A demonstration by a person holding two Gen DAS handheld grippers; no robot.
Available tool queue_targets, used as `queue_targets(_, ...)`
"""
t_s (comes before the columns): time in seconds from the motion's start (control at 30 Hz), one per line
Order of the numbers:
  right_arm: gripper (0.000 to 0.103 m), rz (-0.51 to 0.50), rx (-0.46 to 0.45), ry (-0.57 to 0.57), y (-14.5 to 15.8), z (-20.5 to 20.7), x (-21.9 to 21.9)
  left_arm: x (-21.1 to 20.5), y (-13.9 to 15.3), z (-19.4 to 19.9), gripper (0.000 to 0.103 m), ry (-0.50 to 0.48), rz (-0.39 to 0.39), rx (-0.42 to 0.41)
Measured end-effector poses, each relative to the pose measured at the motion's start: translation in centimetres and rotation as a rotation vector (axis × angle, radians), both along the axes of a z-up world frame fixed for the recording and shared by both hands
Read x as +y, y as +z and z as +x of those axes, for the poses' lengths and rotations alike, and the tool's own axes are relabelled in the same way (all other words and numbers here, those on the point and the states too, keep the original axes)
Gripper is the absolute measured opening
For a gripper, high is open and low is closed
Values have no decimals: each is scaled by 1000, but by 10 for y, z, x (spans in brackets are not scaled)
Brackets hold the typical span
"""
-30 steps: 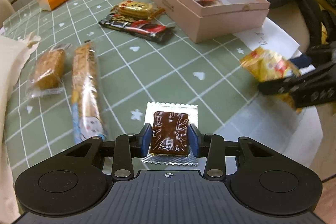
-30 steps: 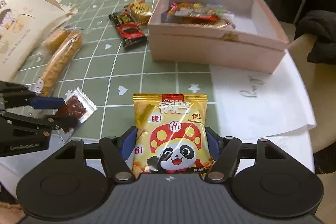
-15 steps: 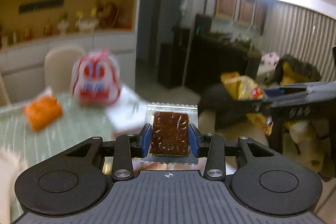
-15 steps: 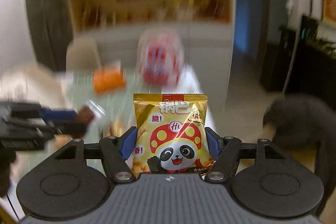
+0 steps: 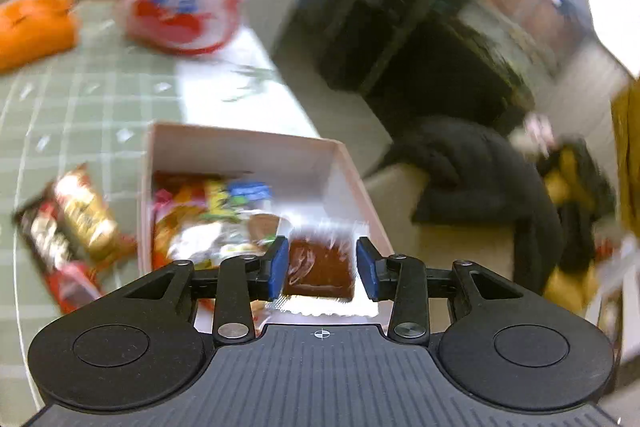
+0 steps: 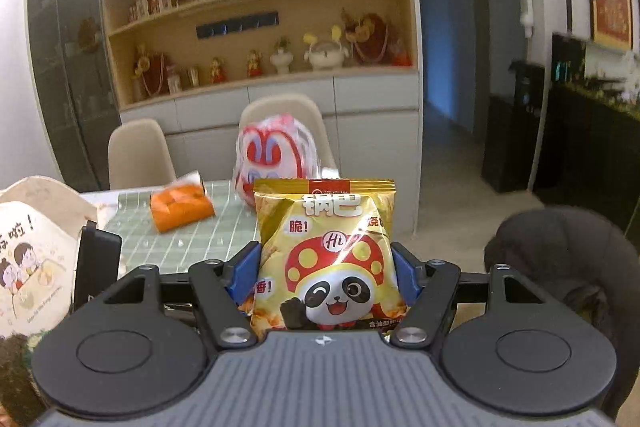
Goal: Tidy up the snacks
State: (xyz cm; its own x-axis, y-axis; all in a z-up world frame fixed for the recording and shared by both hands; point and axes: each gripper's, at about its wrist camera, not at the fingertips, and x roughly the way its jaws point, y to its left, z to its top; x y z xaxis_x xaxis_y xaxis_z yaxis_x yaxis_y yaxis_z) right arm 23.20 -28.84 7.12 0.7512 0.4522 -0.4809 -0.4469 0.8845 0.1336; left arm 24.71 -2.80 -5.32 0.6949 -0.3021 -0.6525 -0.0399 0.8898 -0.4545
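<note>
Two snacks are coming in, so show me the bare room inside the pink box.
The pink cardboard box is bare along its far wall and right side. Its near-left part is crowded with colourful snack packets. The view is blurred, so edges are approximate.

Ahead of you: far wooden shelves (image 6: 256,23) above white cabinets (image 6: 288,107), two beige chairs (image 6: 138,153) near them, dark sideboard (image 6: 592,143) right.

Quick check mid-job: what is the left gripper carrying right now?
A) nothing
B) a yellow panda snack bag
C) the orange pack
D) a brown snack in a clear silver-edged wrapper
D: in the left wrist view the left gripper has its blue pads on either side of the brown wrapped snack, above the pink box.
</note>
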Motion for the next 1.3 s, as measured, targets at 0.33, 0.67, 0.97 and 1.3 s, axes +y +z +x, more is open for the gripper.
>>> queue_targets(0.33, 73, -13, 111, 101, -47, 64, 52, 36, 23, -40, 41, 201, 74, 14)
queue_targets(0.67, 78, -91, 160, 125, -83, 73, 111, 85, 17, -91, 41, 295, 262, 130)
queue_targets(0.97, 78, -180, 217, 185, -111, 32, 151, 118, -5, -97, 41, 252, 193, 187)
queue_targets(1.3, 78, -205, 360, 245, -107, 44, 229, 146, -11, -152, 41, 187, 80, 144)
